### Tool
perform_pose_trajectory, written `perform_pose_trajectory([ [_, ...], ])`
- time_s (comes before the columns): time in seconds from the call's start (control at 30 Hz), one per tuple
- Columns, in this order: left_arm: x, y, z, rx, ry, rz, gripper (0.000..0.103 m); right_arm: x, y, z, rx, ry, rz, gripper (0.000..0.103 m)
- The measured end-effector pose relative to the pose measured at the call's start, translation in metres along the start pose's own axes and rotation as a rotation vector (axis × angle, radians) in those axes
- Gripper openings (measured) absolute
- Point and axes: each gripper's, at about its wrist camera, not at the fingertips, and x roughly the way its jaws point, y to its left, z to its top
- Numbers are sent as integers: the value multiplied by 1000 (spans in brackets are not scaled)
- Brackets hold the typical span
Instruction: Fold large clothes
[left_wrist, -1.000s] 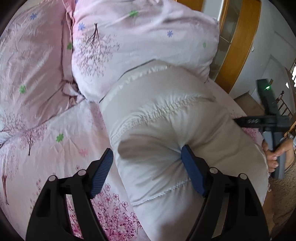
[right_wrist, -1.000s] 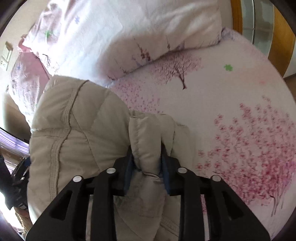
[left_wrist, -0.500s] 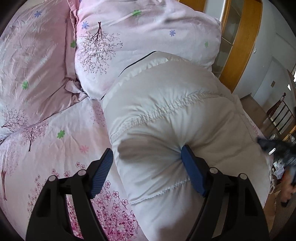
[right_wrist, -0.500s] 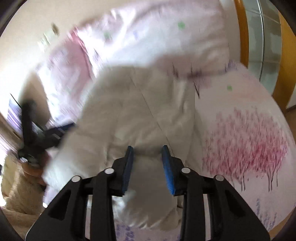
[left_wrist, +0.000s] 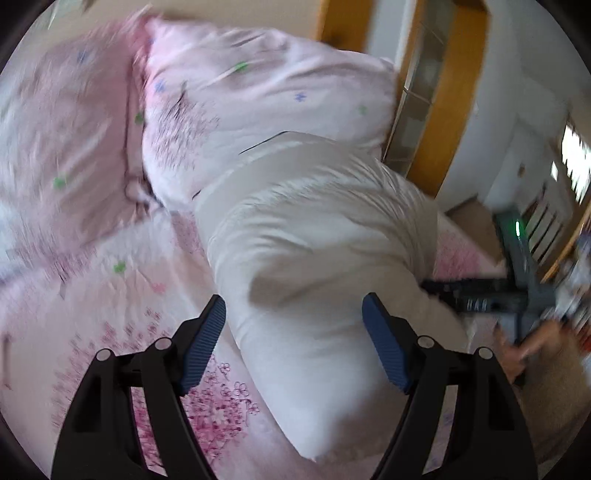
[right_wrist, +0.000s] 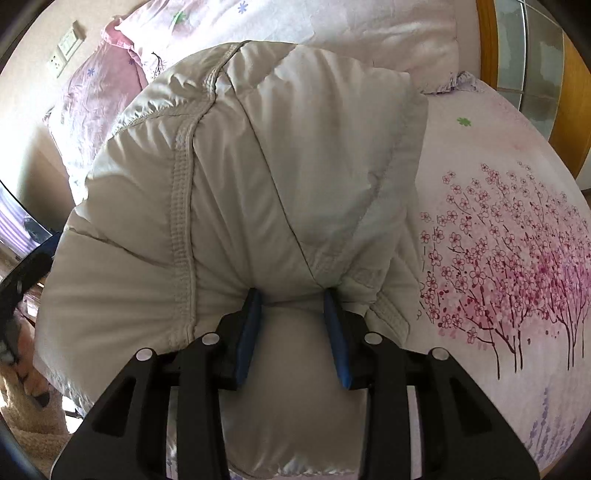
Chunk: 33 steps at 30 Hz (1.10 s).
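1. The puffy white jacket (right_wrist: 280, 177) you are folding lies bundled on the bed, across the pink blossom-print sheet (right_wrist: 517, 258), with its far end resting against the pink pillow (left_wrist: 258, 107).
2. Your right gripper (right_wrist: 291, 295) has its blue pads pressed into a ridge of the jacket's padding near a seam, jaws narrow and pinching the fabric between them.
3. Your left gripper (left_wrist: 293, 306) straddles the jacket's thick rolled end with its jaws spread wide; the right pad touches the fabric, while the left pad sits just at its edge, so you cannot tell whether it is gripping.
4. In the left wrist view, your right gripper (left_wrist: 480, 291) shows blurred at the jacket's far side, with your hand (left_wrist: 532, 343) below it.
5. Wooden door frames (left_wrist: 454, 110) stand beyond the bed.
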Motion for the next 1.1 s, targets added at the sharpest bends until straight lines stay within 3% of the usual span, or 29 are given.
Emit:
perform_pose_trajectory([
  [0.07, 6, -14, -5, 69, 4, 61, 78, 0, 1, -1, -6, -2, -12, 35],
  [0.2, 30, -4, -8, -22, 90, -18, 78, 2, 2, -2, -6, -26, -35, 35],
  [0.33, 37, -10, -17, 4, 108, 37, 79, -22, 7, -11, -8, -82, -68, 34],
  [0.47, 40, -10, -19, 0, 121, 41, 78, -54, 16, -29, -33, -155, -18, 35],
  [0.57, 43, -9, -18, 1, 120, 35, 81, -39, 17, -41, -62, -99, -75, 35],
  [0.63, 46, -11, -20, 2, 110, 30, 84, -17, 5, -41, -20, -58, -52, 35],
  [0.73, 43, -5, -20, -28, 73, -11, 84, -4, 1, -32, -7, -38, -61, 35],
  [0.83, 31, 19, -9, -129, 98, -105, 84, -9, 10, -24, -66, -1, -99, 36],
  [0.9, 22, 31, 1, -132, 62, -61, 84, -24, 11, -15, -62, 7, -77, 35],
  [1.0, 24, 47, 21, -117, 51, 8, 84, -62, 10, 9, -40, -135, 7, 35],
  [1.1, 41, 52, 38, -103, 80, 34, 84, -69, 13, 47, -42, -198, -12, 35],
])
